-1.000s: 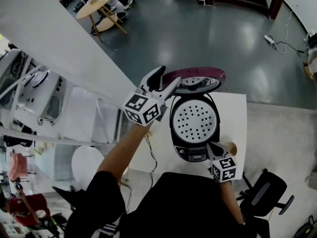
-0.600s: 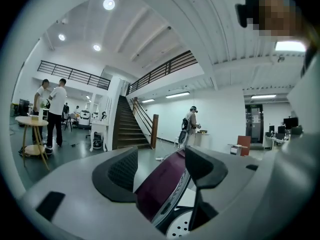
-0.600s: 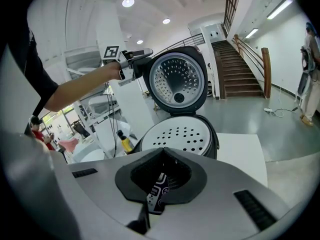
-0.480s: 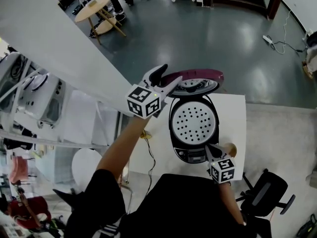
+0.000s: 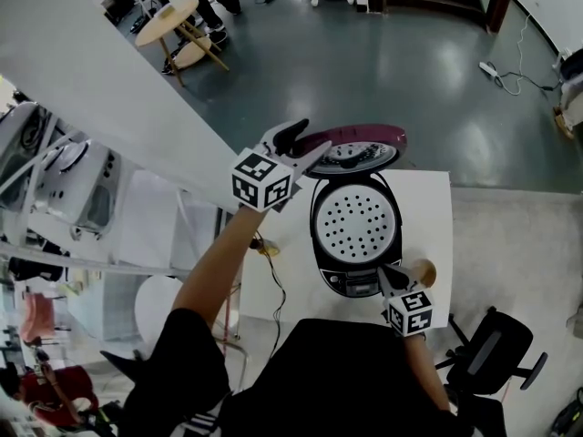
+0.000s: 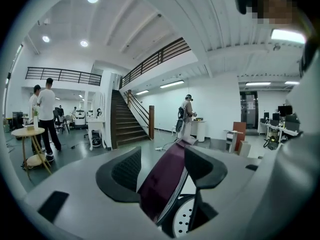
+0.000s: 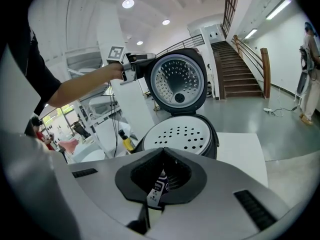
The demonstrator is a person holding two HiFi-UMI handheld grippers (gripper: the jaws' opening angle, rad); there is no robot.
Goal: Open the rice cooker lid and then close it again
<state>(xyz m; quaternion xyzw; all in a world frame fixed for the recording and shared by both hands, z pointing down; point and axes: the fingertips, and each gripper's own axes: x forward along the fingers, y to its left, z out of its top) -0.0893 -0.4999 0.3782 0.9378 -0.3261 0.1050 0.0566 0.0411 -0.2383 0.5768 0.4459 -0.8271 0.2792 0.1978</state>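
Note:
The black rice cooker (image 5: pixel 355 230) stands open on the white table (image 5: pixel 428 208), its perforated inner plate facing up. Its maroon lid (image 5: pixel 351 147) stands upright at the far side. My left gripper (image 5: pixel 303 146) is at the lid's left edge. In the left gripper view the maroon lid (image 6: pixel 167 179) rim runs between the wide-apart jaws, close to the right pad (image 6: pixel 200 166), with the left pad's ribbed face bare. My right gripper (image 5: pixel 390 276) is shut and empty at the cooker's front. The right gripper view shows the cooker (image 7: pixel 182 134) and the lid (image 7: pixel 178 81) beyond the shut tips (image 7: pixel 161 176).
A tan round object (image 5: pixel 424 271) lies on the table by my right gripper. A yellow-capped bottle (image 7: pixel 127 141) and a cable hang left of the table. White shelving (image 5: pixel 82 180) is at the left, a black chair (image 5: pixel 496 349) at the right. People stand in the hall beyond.
My left gripper has shifted a little further away along the lid's edge and rolled slightly. The lid stays upright. The right gripper has not moved.

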